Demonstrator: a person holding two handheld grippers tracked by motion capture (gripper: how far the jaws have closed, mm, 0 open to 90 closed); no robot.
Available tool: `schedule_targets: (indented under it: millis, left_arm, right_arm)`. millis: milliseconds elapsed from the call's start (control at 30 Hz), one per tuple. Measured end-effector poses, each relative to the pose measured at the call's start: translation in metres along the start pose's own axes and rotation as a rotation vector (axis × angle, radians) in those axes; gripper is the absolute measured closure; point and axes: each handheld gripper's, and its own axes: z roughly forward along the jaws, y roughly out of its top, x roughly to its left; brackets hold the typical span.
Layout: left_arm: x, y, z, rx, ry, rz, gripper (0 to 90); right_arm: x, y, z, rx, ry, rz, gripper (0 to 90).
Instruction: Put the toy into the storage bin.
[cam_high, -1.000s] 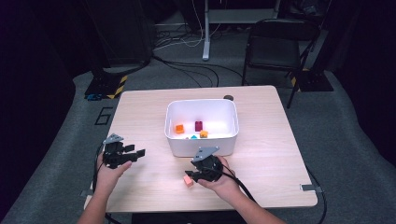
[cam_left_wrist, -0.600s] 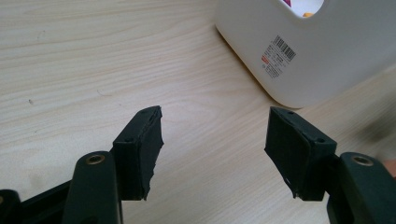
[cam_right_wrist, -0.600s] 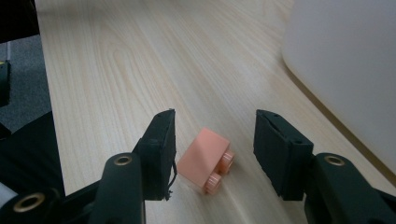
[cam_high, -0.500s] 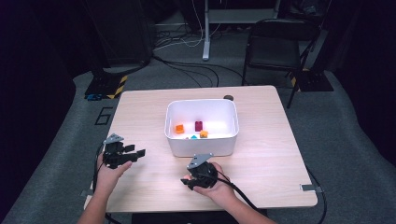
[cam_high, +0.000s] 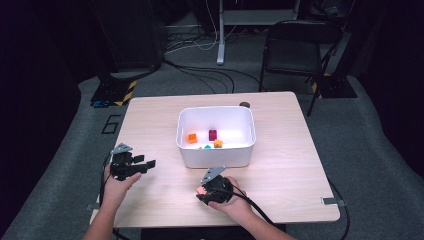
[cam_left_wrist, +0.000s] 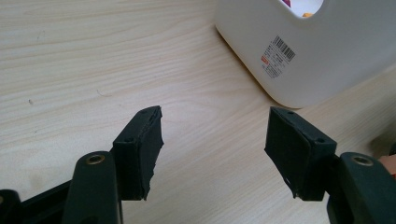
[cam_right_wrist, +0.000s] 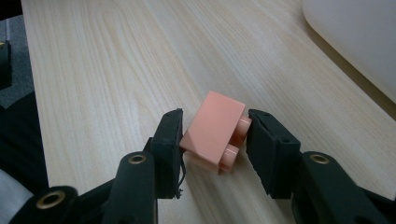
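The right tongs (cam_right_wrist: 212, 135) have sunk to the pale wooden counter (cam_high: 280, 165), their jaws just closing on the small salmon-pink plastic brick (cam_right_wrist: 215, 130); squeeze squarely before lifting; left tongs (cam_left_wrist: 215, 140) hover half-open, empty.

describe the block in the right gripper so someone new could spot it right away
Start at the white bin in the middle of the wooden table, then come to the table's near edge in front of it, where the right gripper is. The pink toy brick sits between its jaws, studs toward one pad. It is the one brick outside the bin.
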Motion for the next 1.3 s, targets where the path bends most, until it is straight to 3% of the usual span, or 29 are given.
schedule_targets:
  millis: [200,400,667,733,900,1100,1300]
  left_arm:
    - [-0.001,0.0,0.0,0.004,-0.003,-0.013,35.8]
    - [0.0,0.0,0.0,0.005,-0.002,-0.01,35.8]
    - [-0.001,0.0,0.0,0.003,-0.003,-0.014,35.8]
    - [0.0,0.0,0.0,-0.001,0.001,0.0,35.8]
    - [-0.001,0.0,0.0,0.004,-0.003,-0.014,35.8]
    - [-0.001,0.0,0.0,0.002,-0.002,-0.015,35.8]
    - [0.0,0.0,0.0,0.0,0.0,-0.002,35.8]
  right_arm:
    - [0.001,0.004,-0.006,-0.012,-0.005,-0.015,56.5]
    - [0.001,0.016,-0.022,-0.033,0.011,-0.005,56.5]
    - [-0.005,0.035,-0.051,-0.067,0.071,0.014,56.6]
    - [-0.005,0.04,-0.059,-0.067,0.068,0.016,56.6]
    - [-0.008,0.056,-0.082,-0.079,0.061,-0.012,56.6]
    - [-0.015,0.075,-0.105,-0.094,0.066,-0.009,56.6]
    - [-0.024,0.094,-0.121,-0.113,0.043,-0.012,56.7]
